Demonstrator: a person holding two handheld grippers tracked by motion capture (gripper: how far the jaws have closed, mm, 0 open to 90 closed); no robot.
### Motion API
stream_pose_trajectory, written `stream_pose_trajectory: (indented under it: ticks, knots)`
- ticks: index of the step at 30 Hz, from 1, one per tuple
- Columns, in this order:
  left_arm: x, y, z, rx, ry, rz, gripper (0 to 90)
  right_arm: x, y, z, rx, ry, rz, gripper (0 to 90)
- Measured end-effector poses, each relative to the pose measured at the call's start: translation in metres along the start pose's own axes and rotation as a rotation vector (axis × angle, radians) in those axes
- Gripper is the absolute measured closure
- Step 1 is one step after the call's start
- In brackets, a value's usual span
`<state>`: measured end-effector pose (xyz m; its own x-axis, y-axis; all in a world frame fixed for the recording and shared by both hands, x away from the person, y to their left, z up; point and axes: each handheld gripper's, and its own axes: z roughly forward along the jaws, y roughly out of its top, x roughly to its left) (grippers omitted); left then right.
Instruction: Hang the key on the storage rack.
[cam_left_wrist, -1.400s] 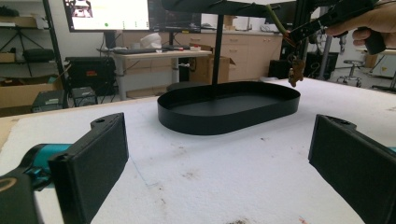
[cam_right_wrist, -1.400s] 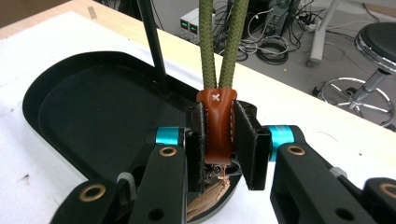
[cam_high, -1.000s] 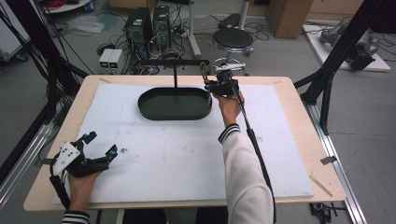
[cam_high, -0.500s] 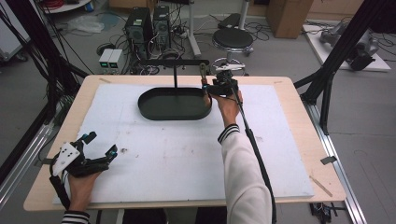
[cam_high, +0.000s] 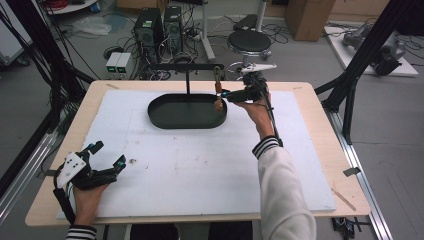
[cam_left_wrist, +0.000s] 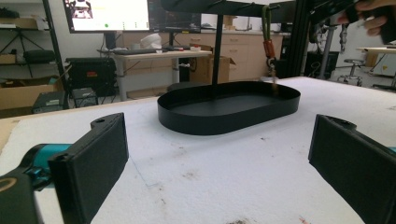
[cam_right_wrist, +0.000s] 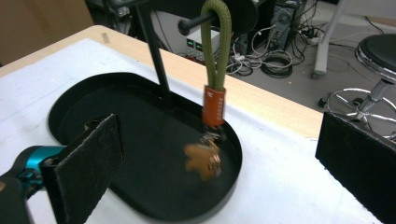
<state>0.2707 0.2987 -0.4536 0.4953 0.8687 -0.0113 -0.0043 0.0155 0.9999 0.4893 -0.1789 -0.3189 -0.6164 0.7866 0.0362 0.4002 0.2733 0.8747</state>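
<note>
A black oval tray (cam_high: 186, 127) sits at the back middle of the white mat, and a T-shaped stand (cam_high: 188, 82) rises from it. From the right end of the stand's bar hangs a keychain (cam_high: 217, 87): an olive rope loop (cam_right_wrist: 215, 46), an orange band (cam_right_wrist: 214, 106) and a blurred brown charm (cam_right_wrist: 201, 160) over the tray (cam_right_wrist: 70, 100). My right gripper (cam_high: 225, 95) is open just right of the keychain, its jaws either side of it and apart from it (cam_right_wrist: 219, 140). My left gripper (cam_high: 110, 153) rests open at the front left, pointing at the tray (cam_left_wrist: 224, 123).
The white mat (cam_high: 200, 170) covers most of the wooden table (cam_high: 320, 100). Behind the far edge are computer towers (cam_high: 155, 25), a stool (cam_high: 250, 42) and cables on the floor. Black frame posts (cam_high: 360, 65) stand at both sides.
The right gripper has shifted only slightly beside the keychain. The charm is blurred, as if swinging. The left gripper has not moved.
</note>
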Motion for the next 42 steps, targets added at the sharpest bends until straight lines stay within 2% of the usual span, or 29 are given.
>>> stream_pose_trajectory:
  ticks: [1,2,3,7,10,17,18,21,26,30,34,36,39,42]
  knots:
    - [0.000,0.000,0.000,-0.002,0.001,-0.006,5.3,0.000,-0.001,-0.007,-0.018,0.005,-0.005,0.3]
    - [0.000,0.000,0.000,-0.002,0.000,-0.011,5.3,-0.002,-0.006,-0.022,-0.055,0.026,-0.005,0.3]
    - [0.000,0.000,0.000,-0.002,0.000,-0.010,5.3,-0.002,-0.006,-0.022,-0.055,0.026,-0.005,0.3]
    - [0.000,0.000,0.000,0.000,0.000,-0.006,5.3,-0.009,-0.026,-0.054,-0.093,0.039,-0.007,0.3]
    - [0.001,0.000,0.000,0.003,-0.002,-0.007,5.3,-0.015,-0.047,-0.079,-0.136,0.066,0.004,0.3]
    - [0.000,0.000,0.001,0.008,-0.003,-0.001,5.3,-0.021,-0.098,-0.129,-0.197,0.089,-0.024,0.3]
    - [0.000,0.000,0.001,0.008,-0.002,0.001,5.3,-0.021,-0.104,-0.135,-0.192,0.085,-0.021,0.3]
    - [0.000,0.000,0.001,0.009,-0.001,-0.001,5.3,-0.022,-0.125,-0.148,-0.247,0.065,-0.041,0.3]
    - [-0.001,0.000,0.001,0.011,-0.001,0.007,5.3,-0.022,-0.163,-0.162,-0.357,0.047,-0.027,0.3]
    - [-0.001,0.000,0.001,0.012,-0.001,0.006,5.3,-0.021,-0.190,-0.163,-0.393,-0.018,-0.027,0.3]
    - [-0.001,0.000,0.001,0.013,-0.001,0.012,5.3,-0.022,-0.210,-0.161,-0.431,-0.004,0.000,0.3]
    - [-0.001,0.000,0.001,0.015,-0.001,0.016,5.3,-0.020,-0.218,-0.158,-0.451,0.004,-0.012,0.3]
    - [-0.002,0.000,0.001,0.014,0.001,0.021,5.3,-0.019,-0.227,-0.152,-0.450,0.018,-0.004,0.3]
    - [-0.002,0.000,0.001,0.012,0.001,0.023,5.3,-0.018,-0.233,-0.149,-0.452,0.008,-0.005,0.3]
